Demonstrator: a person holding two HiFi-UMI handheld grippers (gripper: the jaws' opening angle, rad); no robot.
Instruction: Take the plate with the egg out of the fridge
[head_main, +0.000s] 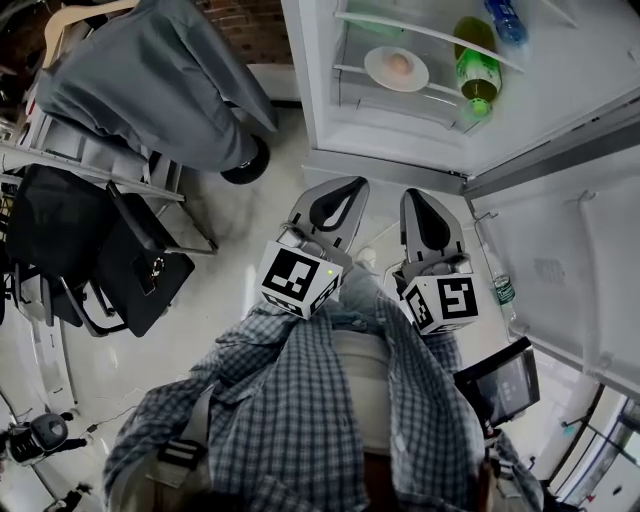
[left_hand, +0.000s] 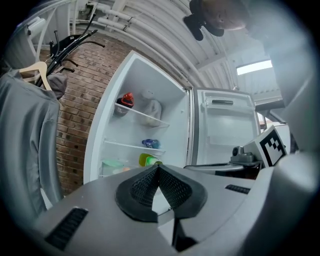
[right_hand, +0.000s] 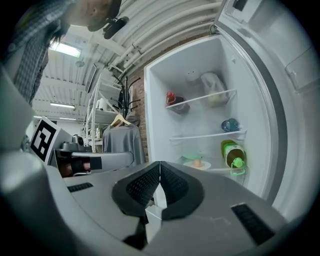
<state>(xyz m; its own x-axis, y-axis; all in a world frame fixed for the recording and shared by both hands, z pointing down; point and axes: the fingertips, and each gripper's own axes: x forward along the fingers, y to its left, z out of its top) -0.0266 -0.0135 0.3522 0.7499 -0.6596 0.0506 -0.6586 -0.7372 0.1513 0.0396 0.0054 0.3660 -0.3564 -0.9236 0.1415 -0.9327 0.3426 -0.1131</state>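
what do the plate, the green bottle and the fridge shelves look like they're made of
Plate: white and smooth with a soft sheen, probably glazed ceramic, though plastic can't be ruled out. Green bottle: translucent green with a green cap, likely plastic. Fridge shelves: see-through with pale edges, either glass or clear plastic; the look doesn't settle which.

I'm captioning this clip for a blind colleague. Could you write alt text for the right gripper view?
The right gripper, jaws shut and empty, points at an open fridge. On a lower shelf sits a white plate with an egg, and a green bottle is to its right.
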